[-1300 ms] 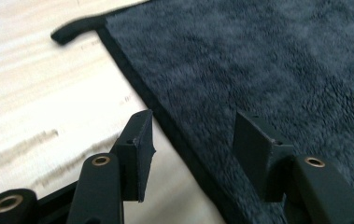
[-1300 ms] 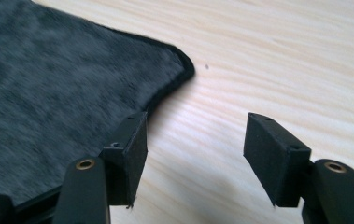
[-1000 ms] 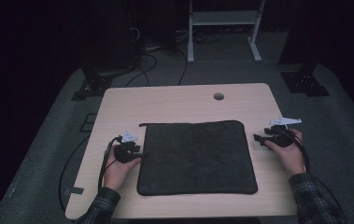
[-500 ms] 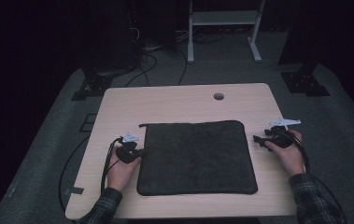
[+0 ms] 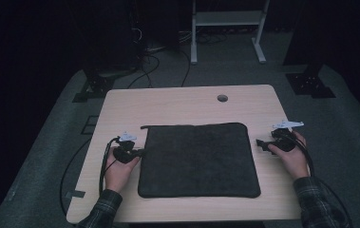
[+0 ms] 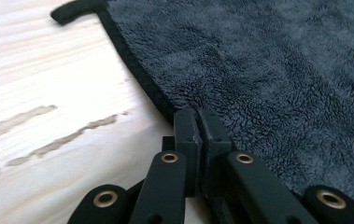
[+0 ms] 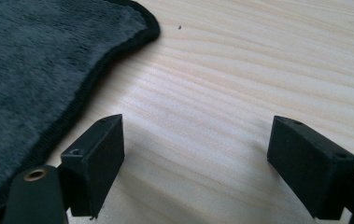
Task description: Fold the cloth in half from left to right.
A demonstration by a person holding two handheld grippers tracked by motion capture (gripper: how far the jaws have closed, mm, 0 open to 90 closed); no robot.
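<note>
A pale wooden table [image 5: 187,102] with rounded corners and a small round hole [image 5: 222,98] near its far edge is seen from above, set on a grey carpeted floor [image 5: 49,156] in a dark room; a white metal frame [image 5: 225,28] and black stand bases [image 5: 310,83] are visible beyond it. A dark grey, plush, nearly square towel with a black bound hem [image 5: 197,159] is spread flat on the middle of the table, closer to the near edge. Its pile is shown as short and curly in the left gripper view [image 6: 277,70], and a small black loop [image 6: 74,9] projects from one corner. The towel lies square to the table, its sides parallel to the table edges; its slightly longer axis runs from left to right. The left claw [image 5: 140,153] is held at the towel's left hem, and in its own view [image 6: 201,135] the jaws are seen pressed together at the hem; whether cloth is pinched between them cannot be told. The right claw [image 5: 261,144] rests just beside the towel's right edge; its jaws have just been opening and stand wide apart [image 7: 195,163] over bare wood, with nothing between them.
</note>
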